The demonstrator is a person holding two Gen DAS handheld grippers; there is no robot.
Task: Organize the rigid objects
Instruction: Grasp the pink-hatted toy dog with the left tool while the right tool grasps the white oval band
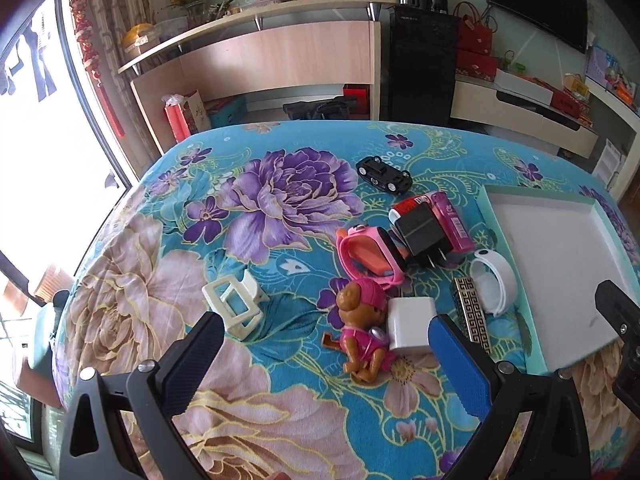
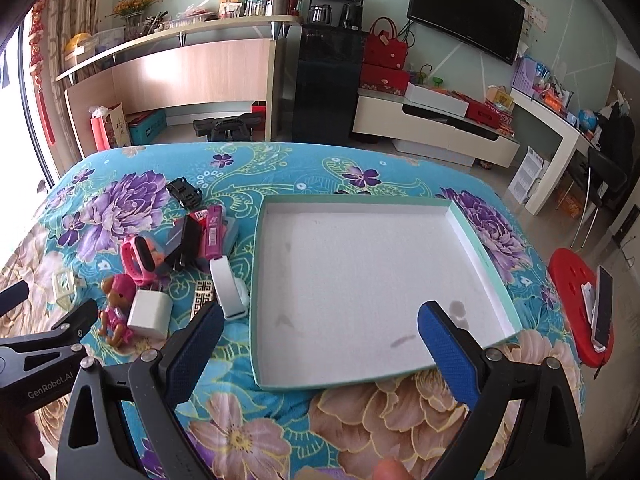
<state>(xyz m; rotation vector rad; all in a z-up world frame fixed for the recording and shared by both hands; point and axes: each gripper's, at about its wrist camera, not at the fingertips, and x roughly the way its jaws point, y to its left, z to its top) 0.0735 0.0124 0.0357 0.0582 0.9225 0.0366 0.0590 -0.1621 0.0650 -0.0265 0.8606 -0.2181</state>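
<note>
Currently: tray (image 2: 360, 280) bare inside | toys (image 2: 120, 312) beside it on cloth (image 2: 320, 168)

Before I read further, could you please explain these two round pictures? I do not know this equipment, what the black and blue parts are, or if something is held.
There is no robot: a person holds one clamp-like tool in each hand. Each tool carries a wide-angle camera looking forward along its two blue-padded fingers.

One picture comes from the left gripper, the other from the right gripper. Both have their jaws open and hold nothing.

On the flowered cloth lie small things: a toy dog, a white charger, a pink watch, a black plug and a toy car. Beside them is an empty tray.
</note>
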